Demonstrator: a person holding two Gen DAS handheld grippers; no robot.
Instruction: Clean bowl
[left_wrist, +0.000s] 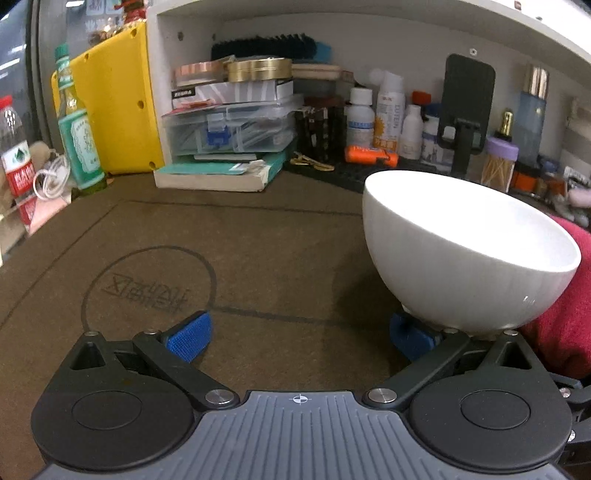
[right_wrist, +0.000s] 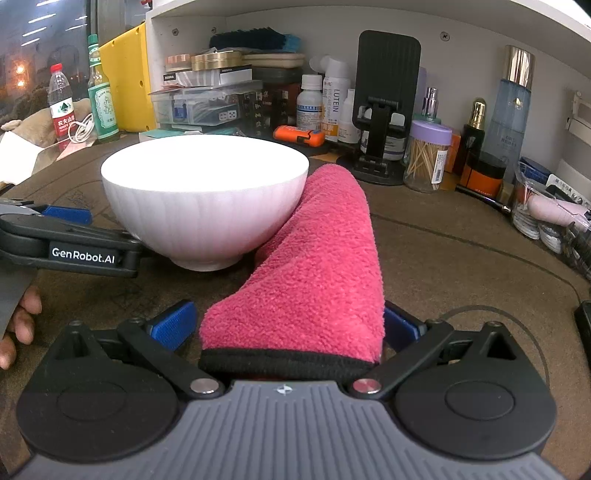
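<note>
Right gripper (right_wrist: 286, 326) spread, a pink cloth (right_wrist: 317, 266) lying between its pads, tip against the bowl (right_wrist: 205, 199). Left gripper (left_wrist: 299, 334) spread wide beside the bowl's foot. Bowl upright on brown mat (left_wrist: 258, 240). Cluttered shelf (left_wrist: 332, 110) behind.

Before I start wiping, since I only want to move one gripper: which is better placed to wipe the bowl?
Right. The right gripper already has the pink cloth between its fingers, its tip resting against the white bowl. The left gripper is open and empty beside the bowl's base, likely better for steadying it.
</note>
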